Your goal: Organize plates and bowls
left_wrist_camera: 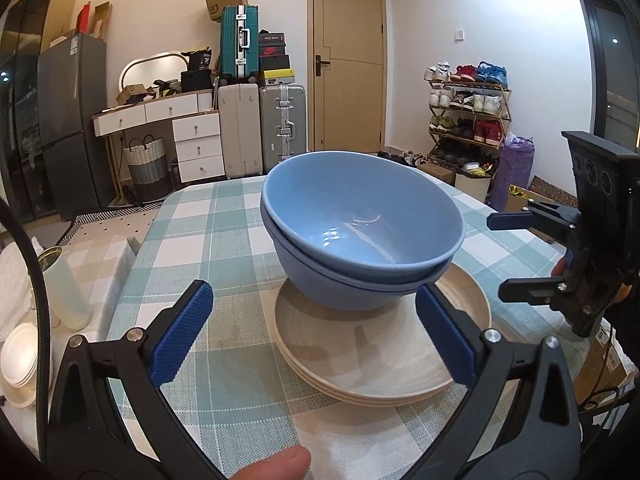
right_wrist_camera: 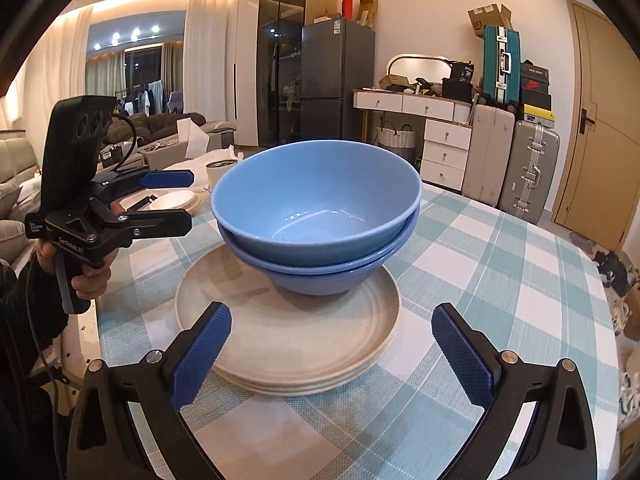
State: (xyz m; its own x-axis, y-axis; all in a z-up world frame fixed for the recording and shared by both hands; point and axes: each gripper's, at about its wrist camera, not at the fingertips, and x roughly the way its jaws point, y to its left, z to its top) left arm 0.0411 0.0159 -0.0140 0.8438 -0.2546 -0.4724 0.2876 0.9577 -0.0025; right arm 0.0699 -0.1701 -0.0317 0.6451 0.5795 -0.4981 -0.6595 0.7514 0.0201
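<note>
The left gripper [left_wrist_camera: 314,330] is spread wide with nothing between its blue pads [left_wrist_camera: 182,338], hovering low over the near edge of the table, and the stack of dishes sits straight ahead of it at twelve o'clock. The right-hand pad just overlaps the rim of the plates in this view, though I cannot tell whether it touches them. The right gripper [right_wrist_camera: 332,346] is likewise released, its two pads apart and clear of everything, with the plates just beyond its tips at twelve o'clock.

Two blue bowls [left_wrist_camera: 362,232] are nested one inside the other, upright, and they rest on a stack of cream plates [left_wrist_camera: 384,364]. The bowls sit toward the far side of the top plate, leaving its near part bare. The whole pile stands on a round table covered by a green-and-white checked tablecloth [left_wrist_camera: 208,240].

From the left wrist camera the right gripper shows at three o'clock, held in a hand [left_wrist_camera: 560,268]. From the right wrist camera the left one shows at nine o'clock, gripped by a hand [right_wrist_camera: 90,280] in a dark sleeve. Both stand beside the stack, not touching it.

Off the table's edge there are some white dishes [left_wrist_camera: 18,360] and a pale bottle [left_wrist_camera: 66,292].
</note>
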